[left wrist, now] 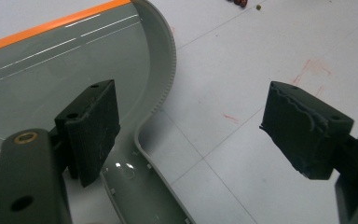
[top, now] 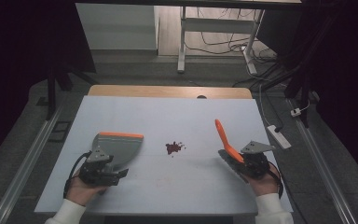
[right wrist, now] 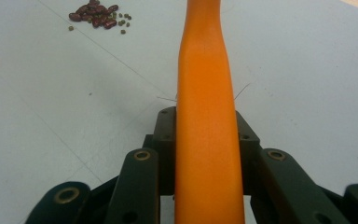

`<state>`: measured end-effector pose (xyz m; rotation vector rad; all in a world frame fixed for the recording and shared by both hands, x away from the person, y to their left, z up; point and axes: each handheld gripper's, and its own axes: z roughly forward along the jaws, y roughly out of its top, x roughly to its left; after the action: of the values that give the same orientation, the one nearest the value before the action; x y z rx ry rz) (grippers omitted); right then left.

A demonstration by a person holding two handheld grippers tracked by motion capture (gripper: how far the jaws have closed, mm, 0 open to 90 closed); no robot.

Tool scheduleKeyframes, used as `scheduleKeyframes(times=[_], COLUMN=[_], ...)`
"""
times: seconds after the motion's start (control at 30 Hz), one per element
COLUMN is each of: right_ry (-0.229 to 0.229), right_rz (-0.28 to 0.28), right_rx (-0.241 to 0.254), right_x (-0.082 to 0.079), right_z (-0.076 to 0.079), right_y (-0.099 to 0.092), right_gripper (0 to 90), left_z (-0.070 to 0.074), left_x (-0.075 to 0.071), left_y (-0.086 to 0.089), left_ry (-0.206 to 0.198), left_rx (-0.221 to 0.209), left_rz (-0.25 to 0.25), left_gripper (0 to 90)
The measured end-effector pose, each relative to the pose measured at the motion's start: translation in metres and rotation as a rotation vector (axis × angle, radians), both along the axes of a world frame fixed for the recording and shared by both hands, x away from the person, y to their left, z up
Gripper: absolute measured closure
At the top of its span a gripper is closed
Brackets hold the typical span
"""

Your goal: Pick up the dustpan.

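Beans [top: 174,148] are piled on the surface [top: 168,186] between both tongs. Brush [top: 225,140] is pinched by the right tongs [top: 242,163]; left tongs [top: 116,173] are spread beside the dustpan [top: 119,148].

There were two grippers, a left gripper [top: 121,173] and a right gripper [top: 237,163]. On the surface [top: 182,186] sat one dustpan [top: 119,147], one orange-handled brush [top: 226,142] and one small heap of beans [top: 173,148], too many to count.

The brush's orange handle [right wrist: 208,116] runs off the right gripper view's top and bottom edges.
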<state>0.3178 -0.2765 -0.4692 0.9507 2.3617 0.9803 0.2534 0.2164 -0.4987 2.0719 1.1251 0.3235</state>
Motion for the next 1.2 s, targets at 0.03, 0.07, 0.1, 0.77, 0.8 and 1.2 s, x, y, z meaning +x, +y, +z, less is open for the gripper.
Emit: scheduleKeyframes(times=[0.03, 0.07, 0.1, 0.77, 0.8, 1.2], right_ry=[-0.004, -0.006, -0.011, -0.027, -0.027, -0.031], right_rz=[0.0, 0.0, 0.002, -0.001, -0.002, -0.002], right_rx=[-0.003, -0.002, -0.002, -0.003, -0.001, -0.01], right_x=[0.0, -0.001, -0.001, -0.002, -0.002, -0.002], right_z=[0.0, 0.0, 0.0, 0.0, 0.0, 0.0], right_y=[0.001, 0.001, 0.002, 0.004, 0.004, 0.005], right_gripper=[70.5, 70.5, 70.5, 70.5, 70.5, 70.5], left_z=[0.0, 0.0, 0.0, -0.001, 0.0, 0.012], left_x=[0.0, 0.0, 0.0, 0.002, 0.002, -0.001], left_y=[0.0, 0.0, -0.001, -0.003, -0.004, -0.014], left_ry=[0.0, 0.0, 0.001, 0.018, 0.02, 0.061], left_rx=[-0.001, -0.001, -0.001, -0.015, -0.016, -0.004], left_rz=[-0.003, -0.003, -0.005, -0.031, -0.034, -0.041], left_gripper=[19.3, 19.3, 19.3, 19.3, 19.3, 19.3])
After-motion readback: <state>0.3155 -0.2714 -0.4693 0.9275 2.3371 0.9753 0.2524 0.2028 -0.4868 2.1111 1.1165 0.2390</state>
